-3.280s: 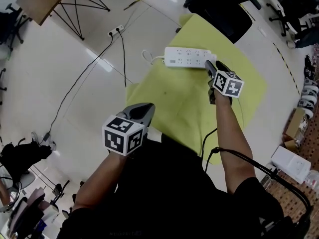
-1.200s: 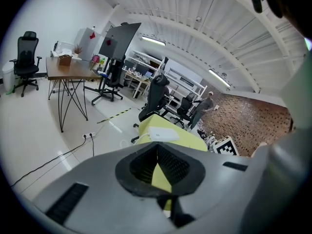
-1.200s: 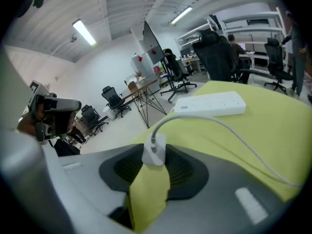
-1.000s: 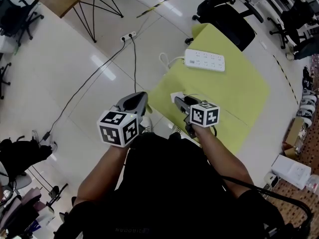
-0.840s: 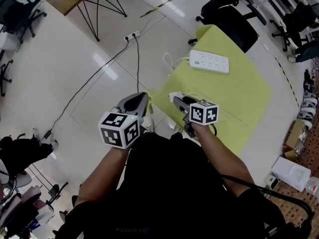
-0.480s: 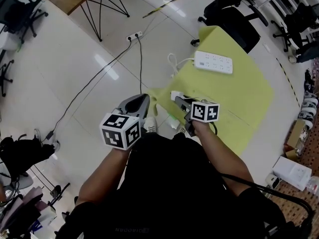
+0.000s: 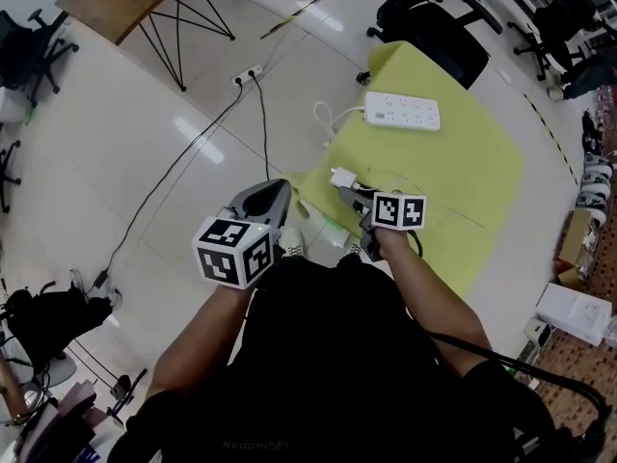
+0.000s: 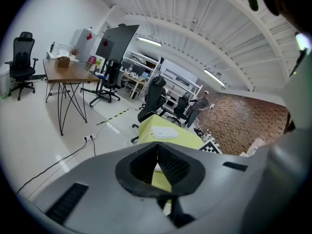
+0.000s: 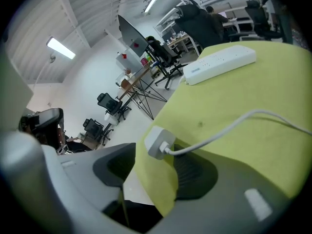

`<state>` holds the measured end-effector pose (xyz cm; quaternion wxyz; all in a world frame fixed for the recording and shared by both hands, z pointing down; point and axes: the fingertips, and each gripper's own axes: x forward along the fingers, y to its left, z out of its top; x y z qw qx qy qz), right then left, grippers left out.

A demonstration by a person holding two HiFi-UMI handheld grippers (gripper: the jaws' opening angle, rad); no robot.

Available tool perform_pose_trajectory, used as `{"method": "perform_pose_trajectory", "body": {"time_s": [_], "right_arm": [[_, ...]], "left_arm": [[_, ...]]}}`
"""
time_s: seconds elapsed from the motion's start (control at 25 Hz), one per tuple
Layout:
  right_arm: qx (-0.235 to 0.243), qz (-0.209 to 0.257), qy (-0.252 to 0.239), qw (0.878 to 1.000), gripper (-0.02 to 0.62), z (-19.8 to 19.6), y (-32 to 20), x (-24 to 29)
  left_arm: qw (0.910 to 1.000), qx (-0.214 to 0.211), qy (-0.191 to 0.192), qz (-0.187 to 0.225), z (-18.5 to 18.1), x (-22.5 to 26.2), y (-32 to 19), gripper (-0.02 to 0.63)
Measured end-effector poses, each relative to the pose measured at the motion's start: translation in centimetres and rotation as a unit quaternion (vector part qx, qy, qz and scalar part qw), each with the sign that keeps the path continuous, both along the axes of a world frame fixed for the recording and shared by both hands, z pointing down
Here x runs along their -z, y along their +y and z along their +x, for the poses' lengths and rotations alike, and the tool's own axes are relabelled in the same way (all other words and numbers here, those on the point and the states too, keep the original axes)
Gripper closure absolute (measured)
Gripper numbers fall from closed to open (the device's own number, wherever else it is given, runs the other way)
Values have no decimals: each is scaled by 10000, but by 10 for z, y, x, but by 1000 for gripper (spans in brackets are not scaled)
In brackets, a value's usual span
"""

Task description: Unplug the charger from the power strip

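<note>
Right tongs (image 7: 351,199) just opening, charger (image 7: 342,177) lying loose between them on table (image 7: 472,177) corner, well apart from power strip (image 7: 403,111). Left tongs (image 7: 267,198) closed, empty. Advising straight pull-back, avoiding cable (image 9: 229,126).

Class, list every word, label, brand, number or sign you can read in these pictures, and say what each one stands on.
No text is readable in any view.
White rectangular power strip: grey patch at one end, too small to read.
Black-and-white marker cubes: square patterns only, no letters.
</note>
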<state>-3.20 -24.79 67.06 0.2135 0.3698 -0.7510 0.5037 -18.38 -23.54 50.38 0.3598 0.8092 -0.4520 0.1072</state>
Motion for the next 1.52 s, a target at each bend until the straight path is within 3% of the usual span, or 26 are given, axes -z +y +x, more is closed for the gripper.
{"method": "perform_pose_trajectory", "body": {"time_s": [0.68, 0.8, 1.0, 1.2, 1.36, 1.52], "right_arm": [[-591, 148, 234, 9979, 359, 38, 41, 19], [-719, 440, 153, 9963, 397, 46, 48, 36], [-952, 1129, 123, 9890, 594, 72, 51, 77], [-948, 1802, -8, 9791, 594, 97, 63, 128], [-632, 2205, 117, 9733, 594, 116, 90, 157], [-331, 2454, 123, 9688, 594, 139, 132, 177]], "left_arm": [[9964, -840, 100, 51, 36, 1, 16, 601], [9945, -1039, 124, 76, 50, 0, 19, 601], [9919, -1234, 183, 236, 75, 10, 23, 601], [9921, -1188, 179, 372, 91, 22, 37, 601], [9935, -1036, 115, 463, 106, 31, 54, 601], [9935, -1027, 96, 484, 146, 34, 91, 601]]}}
